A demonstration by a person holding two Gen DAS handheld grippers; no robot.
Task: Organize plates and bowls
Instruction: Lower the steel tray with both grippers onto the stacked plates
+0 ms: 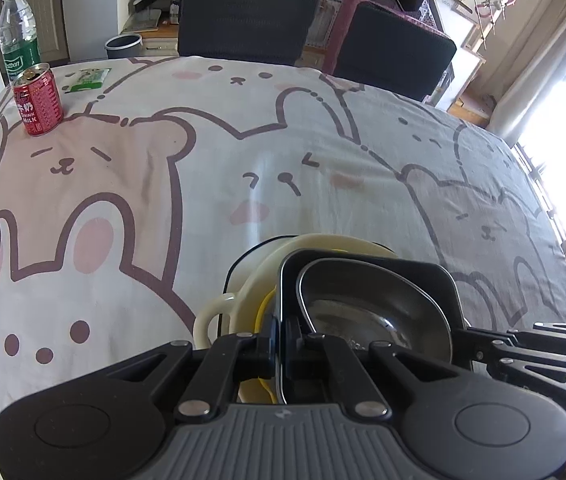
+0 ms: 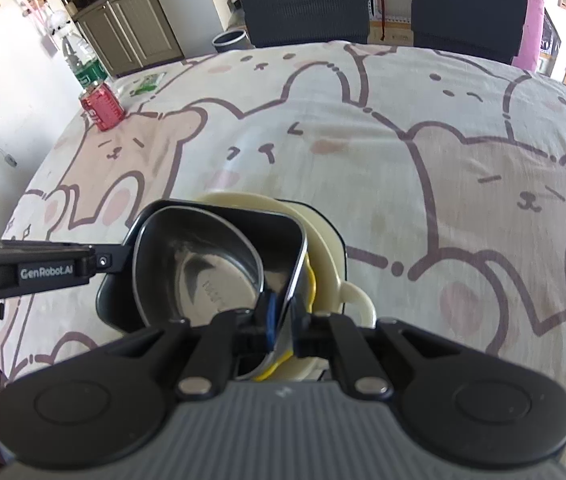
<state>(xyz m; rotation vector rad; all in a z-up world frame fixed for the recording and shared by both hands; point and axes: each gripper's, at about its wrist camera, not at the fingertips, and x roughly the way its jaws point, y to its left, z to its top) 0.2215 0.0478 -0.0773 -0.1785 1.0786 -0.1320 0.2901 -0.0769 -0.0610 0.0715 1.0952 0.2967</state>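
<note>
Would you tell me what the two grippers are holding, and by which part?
Both hold the black dish by its rim: left gripper and right gripper on opposite edges.

A glossy steel bowl (image 2: pixel 203 264) is seen in a dark matt dish (image 2: pixel 283 232); the table (image 1: pixel 243 152) is covered in soft printed cloth.

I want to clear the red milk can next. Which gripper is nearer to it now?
Left. The left gripper is shut on the black dish at the edge toward the red can; the right gripper is shut on the opposite edge, farther away. Neither is close to it.
</note>
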